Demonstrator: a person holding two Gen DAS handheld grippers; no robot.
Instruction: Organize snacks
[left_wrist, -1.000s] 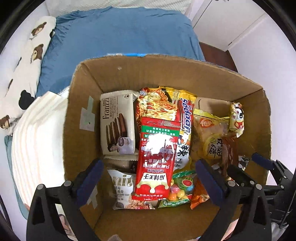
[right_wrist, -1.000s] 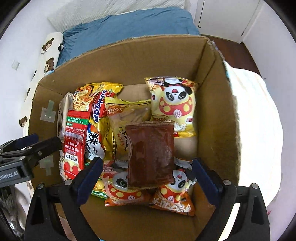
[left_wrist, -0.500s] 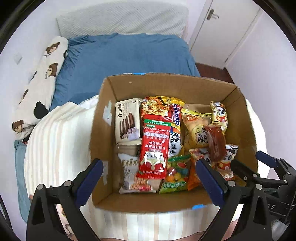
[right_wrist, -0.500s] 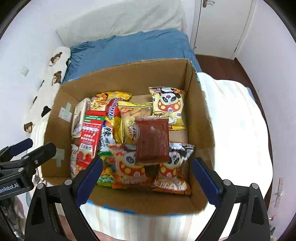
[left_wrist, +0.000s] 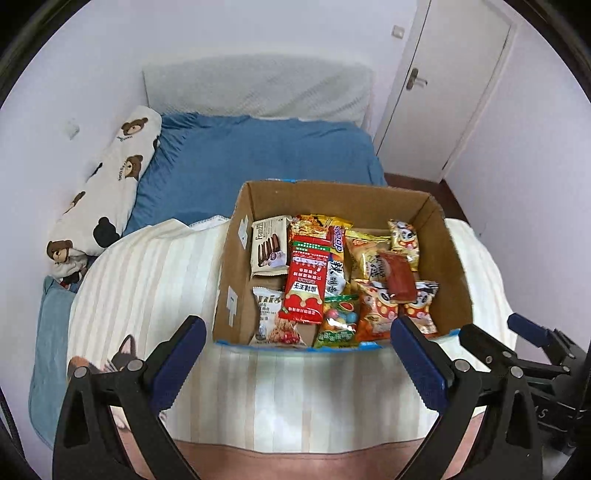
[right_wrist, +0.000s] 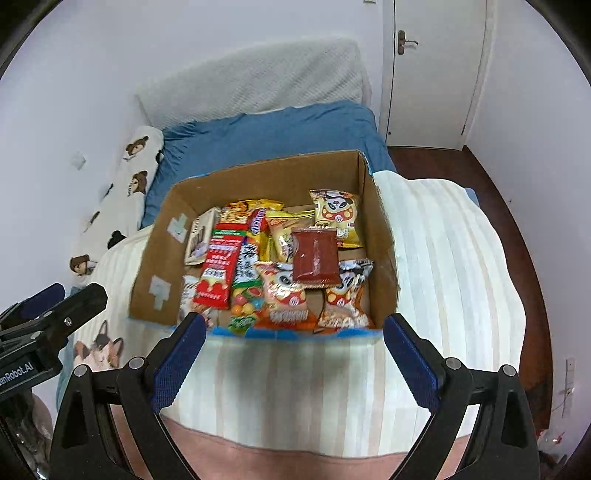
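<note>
Both tools spread and empty, left tool (left_wrist: 295, 360), right tool (right_wrist: 291, 356), cardboard box (left_wrist: 452, 254) snacks overlapping, lower packets half hidden

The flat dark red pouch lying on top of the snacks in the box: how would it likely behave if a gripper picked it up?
The dark red pouch looks flat and thin, so probably light and somewhat floppy, sagging if pinched at one edge. Its glossy film may be slippery. It rests loosely across the panda packets, so a push would likely slide it.

Black left gripper (left_wrist: 295, 354) and right gripper (right_wrist: 293, 349), blue-padded jaws, silver screws.
</note>
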